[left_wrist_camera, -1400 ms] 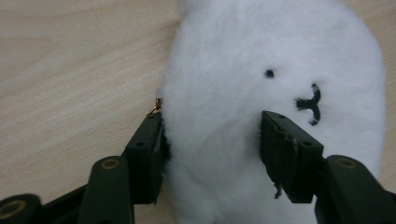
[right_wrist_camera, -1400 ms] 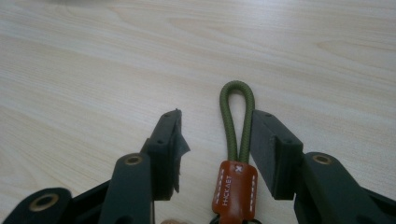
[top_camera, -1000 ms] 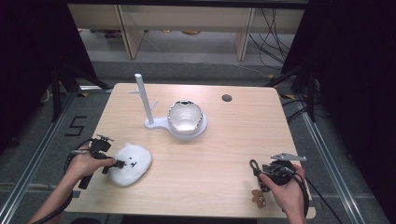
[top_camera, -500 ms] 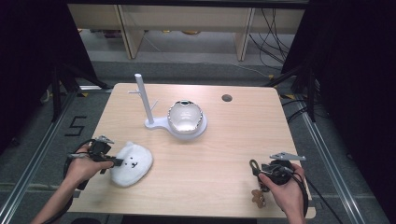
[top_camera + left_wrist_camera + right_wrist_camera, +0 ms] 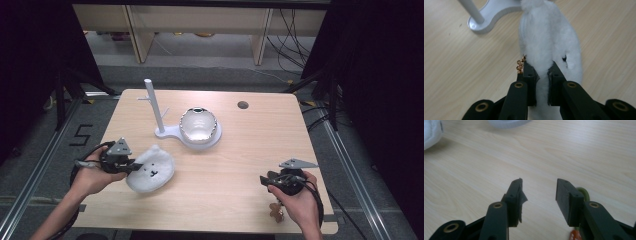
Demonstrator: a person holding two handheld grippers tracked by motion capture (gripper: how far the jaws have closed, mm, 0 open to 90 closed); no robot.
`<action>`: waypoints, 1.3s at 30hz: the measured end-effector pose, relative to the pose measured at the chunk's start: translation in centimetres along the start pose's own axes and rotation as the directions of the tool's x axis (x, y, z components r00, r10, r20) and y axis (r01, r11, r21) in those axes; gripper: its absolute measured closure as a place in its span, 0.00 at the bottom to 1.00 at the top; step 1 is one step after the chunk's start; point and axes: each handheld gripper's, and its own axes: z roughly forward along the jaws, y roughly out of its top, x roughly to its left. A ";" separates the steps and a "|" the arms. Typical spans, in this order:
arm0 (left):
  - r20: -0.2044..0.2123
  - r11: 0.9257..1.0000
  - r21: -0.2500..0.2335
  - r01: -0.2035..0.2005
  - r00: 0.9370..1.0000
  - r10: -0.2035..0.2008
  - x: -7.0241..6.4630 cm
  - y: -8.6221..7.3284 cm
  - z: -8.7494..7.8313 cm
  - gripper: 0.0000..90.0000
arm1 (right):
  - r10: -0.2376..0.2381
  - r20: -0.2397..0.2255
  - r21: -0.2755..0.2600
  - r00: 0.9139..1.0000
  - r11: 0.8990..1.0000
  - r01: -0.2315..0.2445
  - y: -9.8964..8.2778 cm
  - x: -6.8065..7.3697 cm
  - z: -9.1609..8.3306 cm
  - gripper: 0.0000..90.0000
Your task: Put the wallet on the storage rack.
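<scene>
The counter is pale wood grain with a small dark round hole near its 1 o'clock corner. Around it you have grey floor, dark drapes at 3 and 9 o'clock, and wooden shelving at 12 o'clock. A white stand with an upright post sits just left of a glossy round bowl at the counter's centre-top.

Your left hand comes in from 7 o'clock, its left gripper clamped on the white plush pouch; the fingers pinch its fluffy edge beside a gold clasp. The pouch is at 8 o'clock on the counter, its near edge raised.

Your right hand rests at 4 o'clock. The right gripper holds its fingers apart with nothing between them, having just narrowed slightly. A small brown charm lies beside that hand.
</scene>
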 end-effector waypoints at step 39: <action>0.134 0.921 -0.077 -0.382 0.911 0.390 -7.7 9.5 1.9 0.88 | -0.338 -0.319 -0.133 0.886 0.941 0.311 7.5 10.5 6.5 0.72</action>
